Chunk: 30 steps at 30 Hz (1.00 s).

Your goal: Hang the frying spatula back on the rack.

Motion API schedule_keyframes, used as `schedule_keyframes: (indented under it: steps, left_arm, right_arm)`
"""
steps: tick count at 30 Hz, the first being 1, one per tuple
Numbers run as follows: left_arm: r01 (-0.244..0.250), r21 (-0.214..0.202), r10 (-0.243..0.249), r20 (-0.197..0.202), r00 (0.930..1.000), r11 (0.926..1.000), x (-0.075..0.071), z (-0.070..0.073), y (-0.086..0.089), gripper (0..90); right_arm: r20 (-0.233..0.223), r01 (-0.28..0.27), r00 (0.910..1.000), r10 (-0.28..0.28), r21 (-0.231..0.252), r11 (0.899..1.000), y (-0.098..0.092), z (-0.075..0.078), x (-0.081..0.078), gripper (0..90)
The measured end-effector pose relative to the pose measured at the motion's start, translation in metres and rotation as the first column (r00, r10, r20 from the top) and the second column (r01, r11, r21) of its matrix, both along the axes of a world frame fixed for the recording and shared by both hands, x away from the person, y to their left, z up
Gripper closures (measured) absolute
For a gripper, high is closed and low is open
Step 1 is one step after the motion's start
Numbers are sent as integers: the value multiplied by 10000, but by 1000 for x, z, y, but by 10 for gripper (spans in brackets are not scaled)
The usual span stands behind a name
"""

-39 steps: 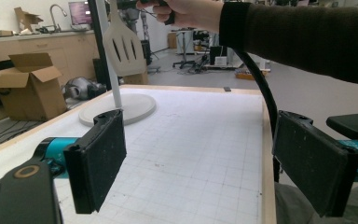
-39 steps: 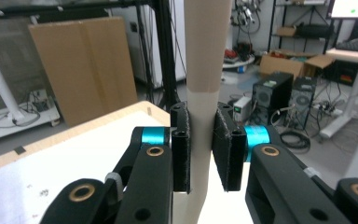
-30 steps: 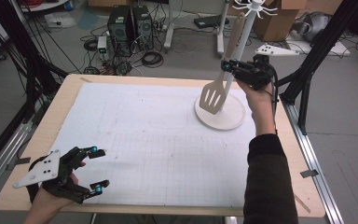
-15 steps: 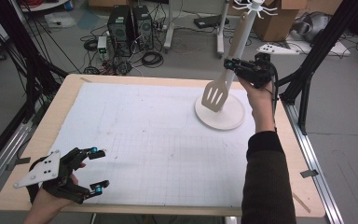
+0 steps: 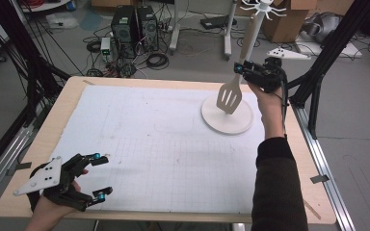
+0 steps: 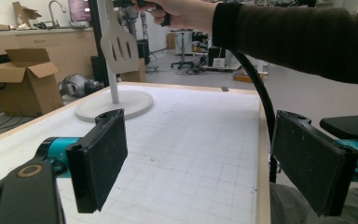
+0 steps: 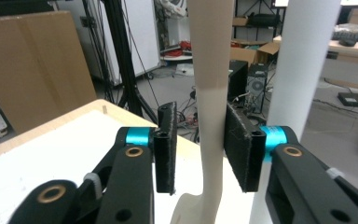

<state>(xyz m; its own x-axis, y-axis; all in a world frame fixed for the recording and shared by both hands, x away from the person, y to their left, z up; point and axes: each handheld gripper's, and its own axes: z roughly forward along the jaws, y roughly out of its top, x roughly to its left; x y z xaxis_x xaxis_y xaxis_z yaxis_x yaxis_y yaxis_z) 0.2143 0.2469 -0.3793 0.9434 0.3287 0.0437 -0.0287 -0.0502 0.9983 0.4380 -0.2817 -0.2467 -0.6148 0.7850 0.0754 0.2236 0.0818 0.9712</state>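
A cream slotted spatula (image 5: 230,97) hangs upright beside the white pole (image 5: 250,38) of a rack, over its round base (image 5: 226,118). My right gripper (image 5: 241,70) is at the spatula's handle (image 7: 209,70), and its jaws have just been opening. The handle stands between the pads: the left pad is clearly off it and the right pad is close beside it. The handle's top runs out of the frame. My left gripper (image 5: 101,175) rests open and empty at the table's near left corner, with its pads (image 6: 98,158) far apart.
The rack pole (image 7: 303,60) rises just right of the right gripper's jaws. A white gridded mat (image 5: 164,144) covers the wooden table (image 5: 77,91). Black frame struts (image 5: 327,53), computers and cables stand on the floor beyond the far edge.
The right hand and the spatula have shifted slightly right, toward the pole. The left gripper has not moved.
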Motion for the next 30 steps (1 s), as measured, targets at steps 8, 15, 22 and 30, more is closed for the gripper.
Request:
schedule_keyframes:
  steps: [8,15,22,30]
  left_arm:
    - [-264,-99,263,-118,9996,9996,0,-4,2,187]
    - [-311,-113,309,-174,9994,9995,5,-6,1,189]
    - [-866,-3,865,-468,9952,9962,17,-14,-5,191]
    - [-902,120,907,-538,9944,9959,22,-20,-11,193]
  right_arm:
    - [45,-221,9997,222,-218,9995,-11,-13,-26,382]
    - [-1,-1063,9943,1063,-118,9943,-19,-37,-59,266]
    - [-285,-2466,9689,2460,-228,9688,-14,-89,-110,174]
    - [-516,-3134,9487,3121,-203,9494,-7,-128,-150,149]
